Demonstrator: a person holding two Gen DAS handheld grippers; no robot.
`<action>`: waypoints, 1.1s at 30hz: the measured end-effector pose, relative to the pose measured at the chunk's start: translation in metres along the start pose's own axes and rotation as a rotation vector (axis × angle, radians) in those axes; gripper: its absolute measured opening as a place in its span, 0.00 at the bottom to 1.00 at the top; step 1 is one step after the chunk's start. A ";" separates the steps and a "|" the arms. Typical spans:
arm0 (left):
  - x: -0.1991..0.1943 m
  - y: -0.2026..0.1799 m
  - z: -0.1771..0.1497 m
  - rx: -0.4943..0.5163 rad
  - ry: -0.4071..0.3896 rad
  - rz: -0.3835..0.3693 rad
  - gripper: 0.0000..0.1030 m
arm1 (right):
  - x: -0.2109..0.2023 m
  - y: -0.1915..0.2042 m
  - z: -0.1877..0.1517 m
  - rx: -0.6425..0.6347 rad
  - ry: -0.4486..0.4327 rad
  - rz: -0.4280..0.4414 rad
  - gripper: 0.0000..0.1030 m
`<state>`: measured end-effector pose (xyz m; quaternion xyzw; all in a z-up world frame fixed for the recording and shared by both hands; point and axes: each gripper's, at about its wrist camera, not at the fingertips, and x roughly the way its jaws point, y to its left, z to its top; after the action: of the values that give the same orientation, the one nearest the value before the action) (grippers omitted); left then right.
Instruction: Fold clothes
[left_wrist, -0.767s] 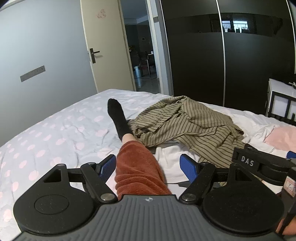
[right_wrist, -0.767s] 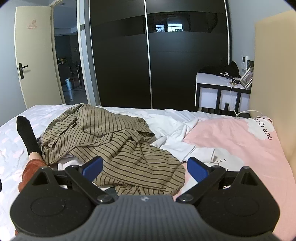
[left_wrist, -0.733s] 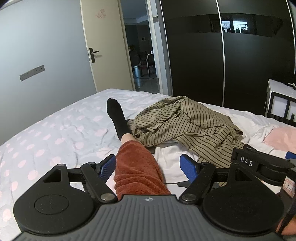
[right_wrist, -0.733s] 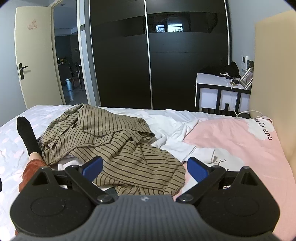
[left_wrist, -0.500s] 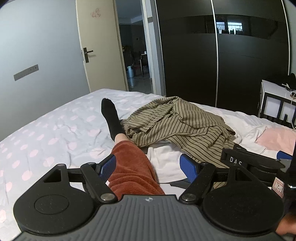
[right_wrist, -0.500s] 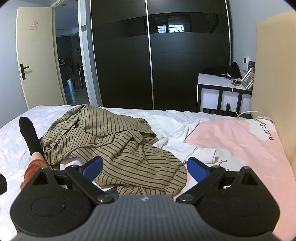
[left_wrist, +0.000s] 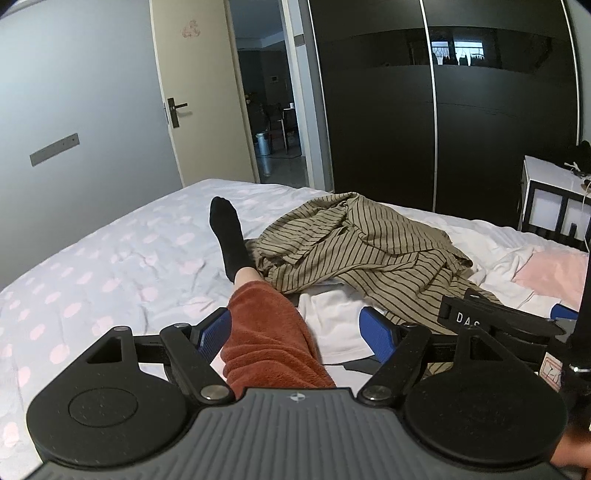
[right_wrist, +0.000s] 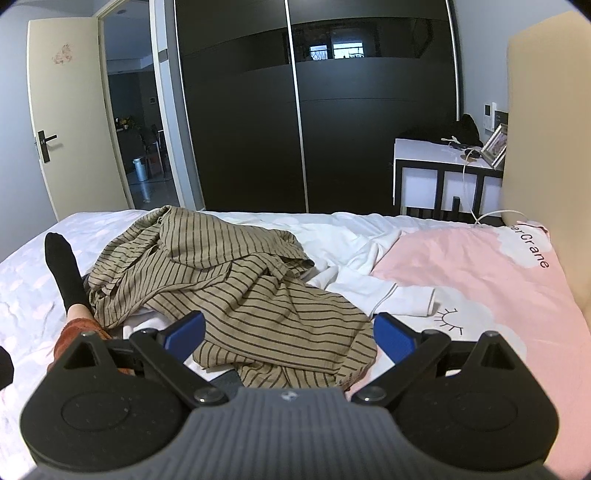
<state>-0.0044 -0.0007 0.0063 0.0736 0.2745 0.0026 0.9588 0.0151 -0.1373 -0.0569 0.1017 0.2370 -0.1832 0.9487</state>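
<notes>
A crumpled tan shirt with dark stripes (left_wrist: 373, 251) (right_wrist: 240, 291) lies in a heap in the middle of the bed. A white garment (right_wrist: 384, 288) (left_wrist: 332, 317) lies partly under it and to its right. My left gripper (left_wrist: 295, 332) is open above the person's leg, a little short of the heap, nothing between its blue pads. My right gripper (right_wrist: 291, 332) is open too, hovering over the near edge of the striped shirt without touching it. The right gripper's black body (left_wrist: 491, 321) shows at the right of the left wrist view.
The person's leg in rust-red trousers (left_wrist: 269, 343) and a black sock (left_wrist: 227, 232) stretches over the dotted bedsheet (left_wrist: 92, 273). A pink quilt (right_wrist: 491, 280) covers the bed's right side. Beyond stand a black wardrobe (right_wrist: 314, 110), a white side table (right_wrist: 443, 173) and an open doorway (left_wrist: 269, 110).
Both views have shifted slightly: the left gripper turned a little, so the heap and leg sit lower and more to the left. Both grippers stay open and the clothes have not moved.
</notes>
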 end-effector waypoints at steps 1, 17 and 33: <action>0.001 0.000 0.000 -0.001 0.005 -0.001 0.88 | 0.000 0.000 0.000 -0.001 -0.002 0.002 0.96; 0.001 0.004 -0.004 -0.004 0.015 0.013 0.87 | -0.002 0.005 -0.003 -0.021 0.018 0.019 0.96; 0.003 0.005 -0.007 -0.006 0.031 0.018 0.87 | 0.000 0.007 -0.002 -0.049 0.032 0.042 0.96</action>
<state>-0.0054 0.0055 -0.0005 0.0733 0.2886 0.0133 0.9545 0.0168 -0.1305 -0.0573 0.0862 0.2544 -0.1559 0.9506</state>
